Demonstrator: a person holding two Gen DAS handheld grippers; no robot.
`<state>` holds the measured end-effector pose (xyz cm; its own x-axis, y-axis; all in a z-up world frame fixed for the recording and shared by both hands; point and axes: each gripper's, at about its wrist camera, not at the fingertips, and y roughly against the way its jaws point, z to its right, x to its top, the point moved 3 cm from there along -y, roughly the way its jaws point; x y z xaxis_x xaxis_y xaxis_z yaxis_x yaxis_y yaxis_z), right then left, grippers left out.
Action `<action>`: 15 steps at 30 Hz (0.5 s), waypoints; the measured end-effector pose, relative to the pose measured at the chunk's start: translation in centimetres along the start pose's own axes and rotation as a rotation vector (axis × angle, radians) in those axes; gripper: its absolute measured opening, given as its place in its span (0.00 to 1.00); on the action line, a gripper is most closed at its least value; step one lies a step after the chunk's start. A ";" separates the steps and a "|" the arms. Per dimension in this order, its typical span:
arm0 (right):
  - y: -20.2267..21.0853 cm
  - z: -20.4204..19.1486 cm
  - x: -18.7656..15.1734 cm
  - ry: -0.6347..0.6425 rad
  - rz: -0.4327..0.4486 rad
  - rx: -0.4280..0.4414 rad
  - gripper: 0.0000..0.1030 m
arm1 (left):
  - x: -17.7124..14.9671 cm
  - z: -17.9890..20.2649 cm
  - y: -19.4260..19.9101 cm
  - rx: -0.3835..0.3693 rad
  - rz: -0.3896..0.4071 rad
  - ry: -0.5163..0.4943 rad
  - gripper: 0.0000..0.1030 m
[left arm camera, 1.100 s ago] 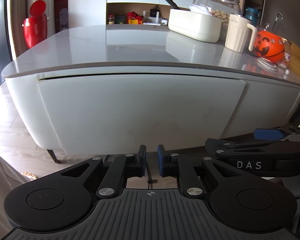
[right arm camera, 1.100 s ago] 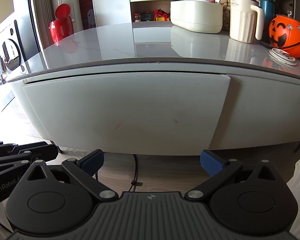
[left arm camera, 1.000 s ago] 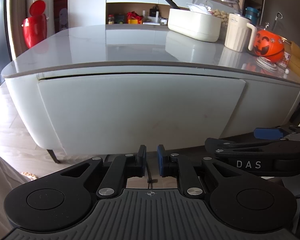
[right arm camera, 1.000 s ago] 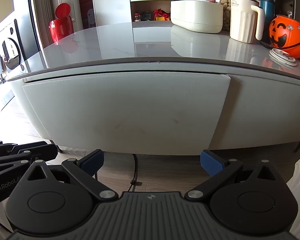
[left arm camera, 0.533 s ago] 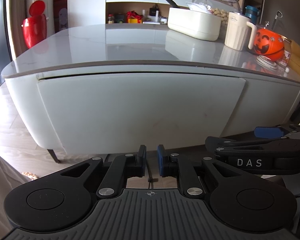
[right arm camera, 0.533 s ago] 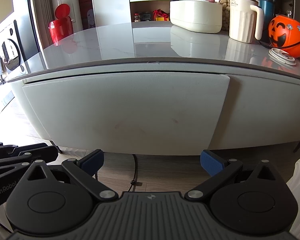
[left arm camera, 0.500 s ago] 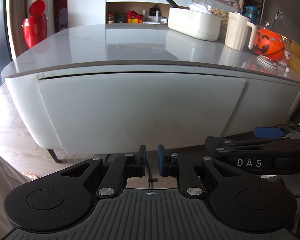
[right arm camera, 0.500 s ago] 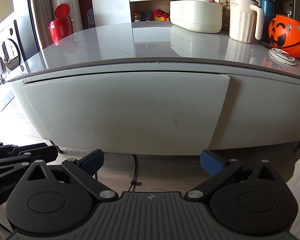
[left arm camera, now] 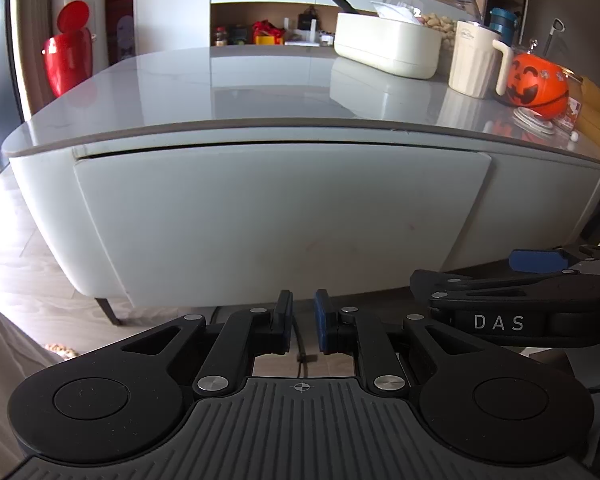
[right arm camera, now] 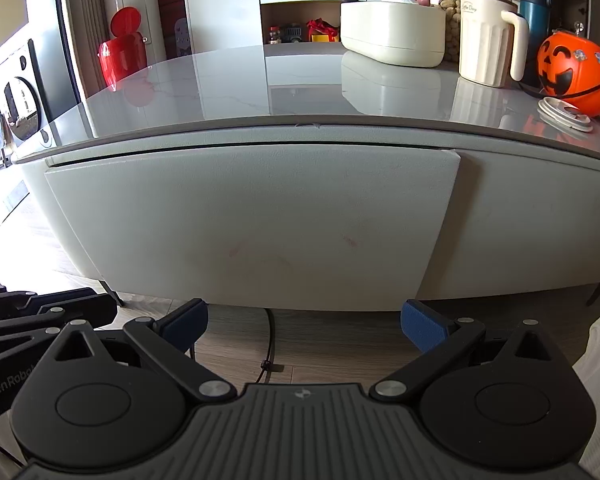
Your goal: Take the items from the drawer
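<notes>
The drawer is a wide white front panel under the grey tabletop, pushed in with only a thin dark gap along its top. It shows again in the right wrist view as the drawer. Nothing inside it can be seen. My left gripper hovers low in front of the drawer's bottom edge, shut, with only a narrow slit between its pads and nothing held. To the right of it, my right gripper sits at the same height, open and empty, apart from the panel.
On the tabletop's far right stand a white box, a cream jug, an orange pumpkin bucket and round lids. A red bin is behind on the left. A black cable runs over the wooden floor under the cabinet.
</notes>
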<state>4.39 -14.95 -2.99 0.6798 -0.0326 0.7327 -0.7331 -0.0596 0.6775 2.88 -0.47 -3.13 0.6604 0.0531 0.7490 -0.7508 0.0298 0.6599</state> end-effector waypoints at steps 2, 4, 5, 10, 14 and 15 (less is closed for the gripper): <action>0.0 0.0 0.0 0.000 -0.001 -0.001 1.00 | 0.0 0.0 0.0 0.000 0.000 0.000 0.14; 0.0 0.0 0.0 -0.002 0.000 -0.001 1.00 | 0.0 0.0 0.0 0.000 0.000 0.001 0.14; 0.1 0.0 0.0 -0.003 0.002 -0.001 1.00 | 0.0 0.1 0.0 -0.001 -0.001 0.001 0.14; 0.4 0.1 0.2 -0.013 0.010 0.001 1.00 | 0.2 -0.1 0.1 -0.007 -0.002 0.011 0.14; 0.7 0.4 0.5 -0.038 0.011 0.013 1.00 | 0.5 -0.2 0.1 -0.013 -0.011 0.019 0.14; 0.7 0.6 0.6 -0.049 0.008 0.018 1.00 | 0.6 -0.2 0.0 -0.017 -0.013 0.023 0.14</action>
<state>4.28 -15.64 -2.14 0.6744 -0.0818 0.7338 -0.7384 -0.0768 0.6700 3.22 -0.21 -2.69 0.6695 0.0754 0.7390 -0.7427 0.0478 0.6679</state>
